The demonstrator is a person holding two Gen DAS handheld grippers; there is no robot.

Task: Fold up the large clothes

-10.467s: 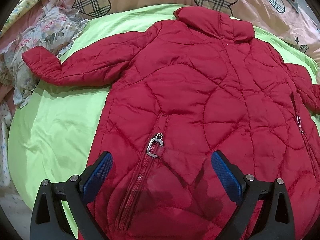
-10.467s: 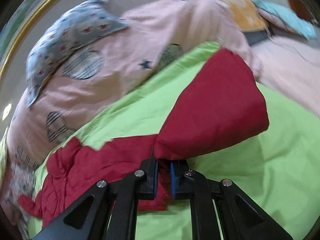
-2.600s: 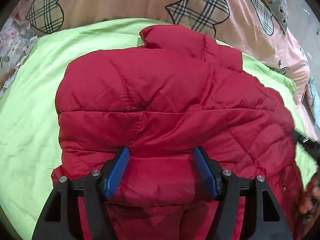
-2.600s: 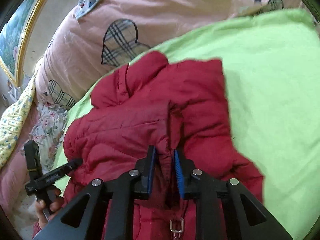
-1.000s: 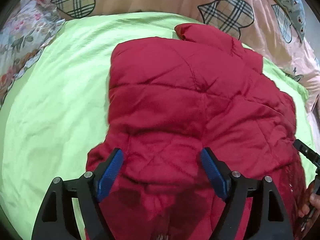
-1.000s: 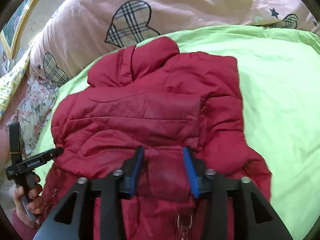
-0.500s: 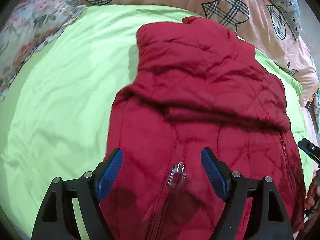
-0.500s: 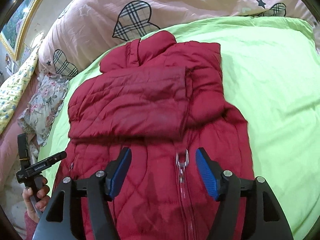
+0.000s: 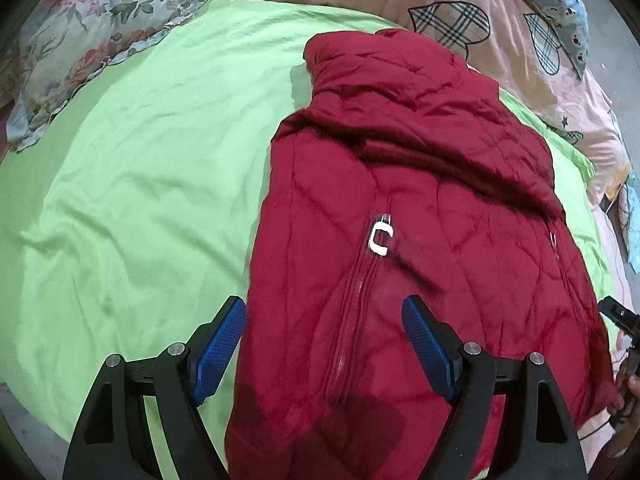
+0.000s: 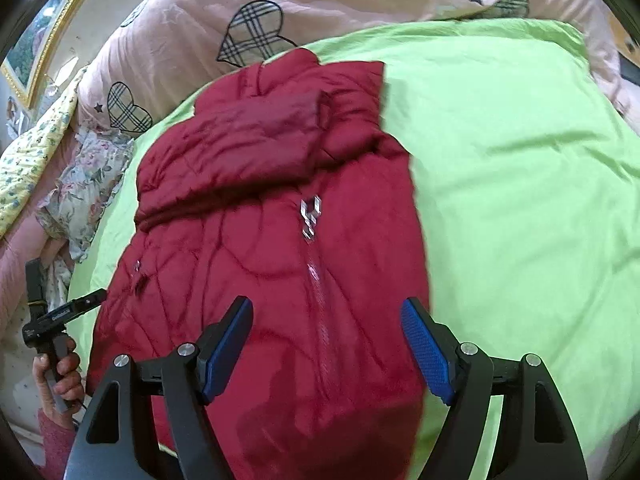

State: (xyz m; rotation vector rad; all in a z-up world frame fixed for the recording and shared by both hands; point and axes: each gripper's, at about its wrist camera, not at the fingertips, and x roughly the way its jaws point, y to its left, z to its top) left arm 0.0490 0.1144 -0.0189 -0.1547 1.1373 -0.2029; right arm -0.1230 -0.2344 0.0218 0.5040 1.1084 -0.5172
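1. One red quilted jacket (image 9: 420, 216) lies on the lime-green sheet (image 9: 132, 184) of a bed, front side up, with both sleeves folded across the chest into a thick band below the collar (image 10: 280, 76).
2. Its long axis runs from the hem, nearest both cameras, away to the collar, which points toward the pink quilt (image 10: 340, 4) at the far side of the bed.
3. One central zipper runs along that axis, and its single silver pull (image 9: 380, 238) lies flat just below the folded sleeves; the same pull shows in the right wrist view (image 10: 310, 210), blurred.
4. One smaller metal pull (image 9: 553, 238) sits on a side pocket toward the jacket's right-hand edge in the left wrist view.
5. Two claws are in view. The left claw (image 9: 328, 344) is spread wide above the lower part of the jacket, its two blue pads (image 9: 218, 346) gripping nothing.
6. The right claw (image 10: 326, 346) is likewise spread wide over the hem area, and its blue pads (image 10: 426, 350) hold nothing.
7. In the right wrist view the person's left hand (image 10: 60, 376) shows at the left edge, wrapped around a black handle, beside the jacket.
8. One floral pillow (image 9: 92, 36) lies at the sheet's far left corner, well apart from the jacket.
9. The pink quilt bears several plaid hearts; three show in the left wrist view, one of them (image 9: 450, 24) just beyond the collar.
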